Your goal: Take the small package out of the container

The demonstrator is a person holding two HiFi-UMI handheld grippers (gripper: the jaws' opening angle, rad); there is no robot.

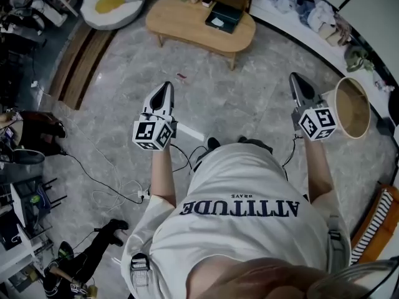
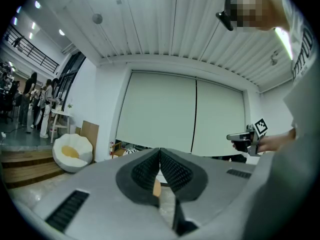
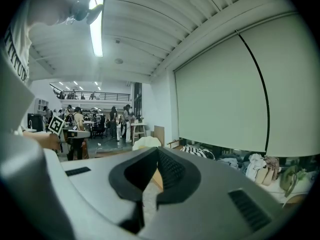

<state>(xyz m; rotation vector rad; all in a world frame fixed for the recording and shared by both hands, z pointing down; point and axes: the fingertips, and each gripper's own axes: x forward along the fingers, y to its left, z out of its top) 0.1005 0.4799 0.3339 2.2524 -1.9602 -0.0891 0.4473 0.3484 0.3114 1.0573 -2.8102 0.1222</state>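
Wears a white short-sleeved T-shirt (image 1: 243, 192) with dark block lettering across the chest and grey-buckled shoulder straps (image 1: 139, 268). Ends in left gripper (image 1: 165, 87) and right gripper (image 1: 297, 80): grey tapered shells, black ribbed pads (image 2: 176, 172), black-and-white marker cubes (image 1: 153, 134) just behind.

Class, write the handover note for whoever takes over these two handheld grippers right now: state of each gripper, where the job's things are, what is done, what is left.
Left gripper: jaws together, nothing between them.
Right gripper: jaws together, also empty.
Both are held out in front of the person, well short of the wooden table.
A dark container sits on that table. The pale item in it may be the small package, but it is too small to tell.
A round basket stands to the right.
Done: nothing yet.
Left: approach the table, open a gripper, lift the package out.
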